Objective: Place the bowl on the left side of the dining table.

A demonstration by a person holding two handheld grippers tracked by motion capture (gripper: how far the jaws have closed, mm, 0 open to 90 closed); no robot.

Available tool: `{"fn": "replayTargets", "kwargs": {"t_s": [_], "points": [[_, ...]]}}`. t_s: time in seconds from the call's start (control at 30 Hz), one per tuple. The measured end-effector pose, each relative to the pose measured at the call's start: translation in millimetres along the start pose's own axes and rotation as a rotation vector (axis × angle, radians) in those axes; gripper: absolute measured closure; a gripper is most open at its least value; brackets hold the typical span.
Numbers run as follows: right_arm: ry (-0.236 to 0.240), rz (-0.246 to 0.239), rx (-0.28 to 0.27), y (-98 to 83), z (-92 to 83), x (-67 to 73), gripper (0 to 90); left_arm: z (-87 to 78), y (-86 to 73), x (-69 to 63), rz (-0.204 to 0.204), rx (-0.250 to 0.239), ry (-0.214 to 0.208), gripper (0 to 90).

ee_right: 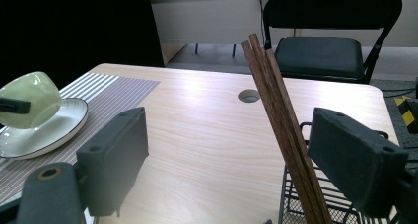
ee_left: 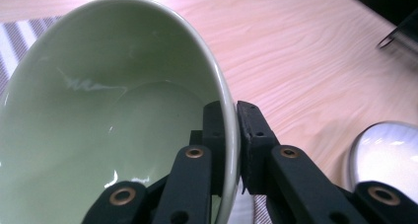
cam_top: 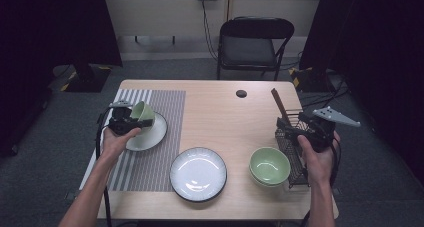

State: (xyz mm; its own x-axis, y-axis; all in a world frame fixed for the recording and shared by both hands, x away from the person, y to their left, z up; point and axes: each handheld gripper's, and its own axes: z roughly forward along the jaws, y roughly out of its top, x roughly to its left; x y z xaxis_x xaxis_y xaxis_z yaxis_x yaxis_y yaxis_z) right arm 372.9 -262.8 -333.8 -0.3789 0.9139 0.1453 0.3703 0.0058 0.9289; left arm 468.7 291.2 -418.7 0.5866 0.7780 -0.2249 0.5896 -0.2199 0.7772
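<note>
My left gripper (ee_left: pixel 230 116) is shut on the rim of a pale green bowl (ee_left: pixel 98 110), one jaw inside and one outside. The bowl (cam_top: pixel 143 113) hangs tilted on its side just above a white plate (cam_top: pixel 152 135) on the striped placemat (cam_top: pixel 160 104). At the table's right edge my right gripper (ee_right: pixel 231 135) is open, jaws wide apart. Brown chopsticks (ee_right: pixel 281 120) rise from a black wire basket (cam_top: pixel 292 154) in the gap between those jaws, and the pads do not press on them.
A second white plate with a dark rim (cam_top: pixel 198 174) lies near the front middle. Stacked green bowls (cam_top: pixel 270 166) sit left of the basket. A round cable hole (cam_top: pixel 241 93) is at the back, and a black folding chair (cam_top: pixel 255 42) stands behind the table.
</note>
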Motion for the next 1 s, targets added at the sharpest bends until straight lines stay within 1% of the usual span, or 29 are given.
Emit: {"fn": "replayTargets", "kwargs": {"t_s": [0.03, 0.07, 0.1, 0.13, 0.27, 0.33, 0.37, 0.4, 0.43, 0.53, 0.6, 0.7, 0.77, 0.87, 0.97, 1.0], "points": [[0.003, -0.001, -0.001, -0.1, 0.2, 0.1, 15.2, 0.4, -1.7, 1.4, -0.006, 0.006, -0.002, 83.6], [0.008, 0.0, -0.001, -0.3, 0.7, 0.4, 15.2, 0.6, -3.2, 2.8, -0.001, 0.013, 0.001, 83.6], [0.008, -0.002, 0.002, -0.3, 0.7, 0.6, 15.2, 1.1, -4.7, 3.3, -0.007, 0.015, 0.007, 83.5], [0.006, -0.002, 0.001, -0.3, 0.7, 0.8, 15.1, 1.0, -5.5, 4.1, -0.004, 0.019, 0.011, 83.6], [0.004, -0.001, 0.0, -0.1, 0.4, 0.4, 15.2, 2.0, -11.7, 8.4, -0.01, 0.028, 0.008, 83.6], [0.002, -0.001, 0.0, -0.2, 0.2, 0.3, 15.2, 3.4, -15.5, 10.3, -0.011, 0.035, 0.015, 83.5], [0.001, -0.001, 0.0, -0.1, 0.0, 0.3, 15.1, 3.2, -17.4, 11.4, -0.01, 0.03, 0.019, 83.5], [0.004, -0.001, -0.001, -0.1, -0.1, 0.2, 15.2, 2.8, -18.3, 11.8, -0.018, 0.021, 0.012, 83.5], [0.003, 0.004, -0.001, -0.1, -0.1, -0.1, 15.1, 2.1, -18.2, 12.2, -0.017, 0.025, 0.011, 83.5], [0.007, 0.004, 0.005, -1.0, 1.4, -0.2, 15.1, 2.6, -18.2, 11.5, 0.007, 0.031, 0.017, 83.3], [0.008, 0.004, 0.009, -1.2, 1.8, 0.0, 15.1, 3.4, -18.0, 10.9, 0.006, 0.029, 0.019, 83.0], [0.011, 0.003, 0.009, -1.2, 1.3, -0.3, 15.1, 5.4, -18.0, 8.3, 0.025, 0.038, 0.012, 83.0], [0.009, 0.008, 0.006, -1.2, 0.6, -1.2, 15.1, 6.9, -17.0, 5.5, 0.038, 0.04, -0.001, 81.9], [0.006, 0.013, 0.005, -1.6, 0.4, -3.0, 15.1, 13.0, -16.4, -1.0, 0.066, 0.065, -0.016, 80.0], [0.008, 0.015, 0.002, -1.6, -0.4, -3.4, 15.0, 21.4, -18.5, -7.6, 0.106, 0.101, -0.009, 80.8], [0.008, 0.014, 0.0, -1.5, -0.8, -3.6, 15.1, 22.0, -18.6, -9.0, 0.107, 0.098, 0.0, 80.4]]}}
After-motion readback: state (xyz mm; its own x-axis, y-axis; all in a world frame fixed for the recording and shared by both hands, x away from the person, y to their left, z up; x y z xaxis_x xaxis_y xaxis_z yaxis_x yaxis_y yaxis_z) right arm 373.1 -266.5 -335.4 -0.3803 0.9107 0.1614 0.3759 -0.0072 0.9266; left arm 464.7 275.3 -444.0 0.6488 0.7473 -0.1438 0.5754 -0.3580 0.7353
